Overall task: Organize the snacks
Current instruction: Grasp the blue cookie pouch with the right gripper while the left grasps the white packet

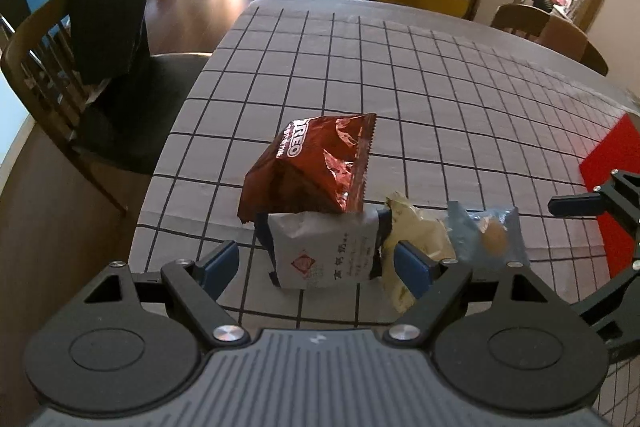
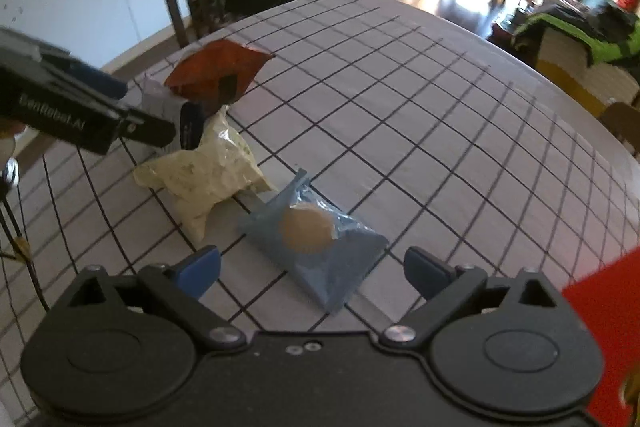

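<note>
Blue packet [image 2: 316, 251] lies at twelve o'clock between the right gripper's [image 2: 312, 269] spread fingers; left gripper [image 1: 316, 267], fingers also apart, straddles the white packet [image 1: 326, 251].

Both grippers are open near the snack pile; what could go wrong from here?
1. The Oreo bag leans on the white packet that the left gripper straddles; lifting the packet may topple it.
2. The left gripper's right finger overlaps the cream bag and may pinch it too.
</note>
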A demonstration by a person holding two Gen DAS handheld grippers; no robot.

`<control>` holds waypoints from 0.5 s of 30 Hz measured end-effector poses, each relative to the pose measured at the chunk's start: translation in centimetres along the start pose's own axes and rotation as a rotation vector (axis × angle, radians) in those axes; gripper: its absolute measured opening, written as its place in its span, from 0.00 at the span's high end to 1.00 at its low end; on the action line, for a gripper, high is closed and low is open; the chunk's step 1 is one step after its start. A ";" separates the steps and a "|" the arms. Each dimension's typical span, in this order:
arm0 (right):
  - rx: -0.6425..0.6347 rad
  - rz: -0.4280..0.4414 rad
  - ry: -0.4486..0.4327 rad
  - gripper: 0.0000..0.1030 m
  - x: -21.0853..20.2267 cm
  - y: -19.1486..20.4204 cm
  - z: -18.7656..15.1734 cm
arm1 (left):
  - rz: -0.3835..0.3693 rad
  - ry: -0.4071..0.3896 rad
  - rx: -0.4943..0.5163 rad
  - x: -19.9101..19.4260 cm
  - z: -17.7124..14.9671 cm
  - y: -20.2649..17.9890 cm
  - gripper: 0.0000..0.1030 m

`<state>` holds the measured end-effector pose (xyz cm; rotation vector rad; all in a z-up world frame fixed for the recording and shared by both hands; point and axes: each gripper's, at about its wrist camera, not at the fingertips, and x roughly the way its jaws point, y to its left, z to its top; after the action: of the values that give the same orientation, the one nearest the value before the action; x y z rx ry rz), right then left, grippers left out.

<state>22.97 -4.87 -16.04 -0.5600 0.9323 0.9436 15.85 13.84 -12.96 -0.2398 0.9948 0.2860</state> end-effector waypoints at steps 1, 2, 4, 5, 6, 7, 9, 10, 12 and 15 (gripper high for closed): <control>-0.021 0.002 0.002 0.05 0.3 0.1 0.1 | 0.004 0.002 -0.002 0.3 0.2 0.0 0.18; -0.040 0.004 0.003 0.06 0.5 0.2 0.3 | 0.010 0.004 -0.004 0.4 0.2 0.0 0.18; -0.079 0.011 0.003 0.06 1.0 0.4 0.5 | 0.011 0.013 -0.013 0.8 0.5 0.1 0.18; -0.095 0.017 0.004 0.07 1.3 0.4 0.6 | 0.008 0.018 -0.017 1.0 0.6 0.1 0.18; -0.108 0.024 0.006 0.10 1.6 0.4 0.7 | 0.007 0.021 -0.019 1.1 0.7 0.1 0.18; -0.122 0.031 0.009 0.11 1.9 0.4 0.9 | 0.006 0.022 -0.020 1.1 0.8 0.1 0.18; -0.147 0.048 0.020 0.15 2.5 0.3 1.2 | -0.004 0.026 -0.024 1.3 1.0 0.1 0.18; -0.158 0.061 0.023 0.16 2.7 0.2 1.3 | -0.006 0.030 -0.026 1.4 1.1 0.0 0.18; -0.176 0.069 0.025 0.18 3.1 0.2 1.6 | -0.009 0.036 -0.031 1.6 1.3 -0.1 0.18; -0.181 0.097 0.033 0.22 3.6 -0.1 1.9 | -0.012 0.044 -0.042 1.9 1.5 -0.1 0.18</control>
<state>24.76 -1.92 -18.21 -0.6900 0.9149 1.1165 18.06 14.50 -13.76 -0.2910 1.0311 0.2920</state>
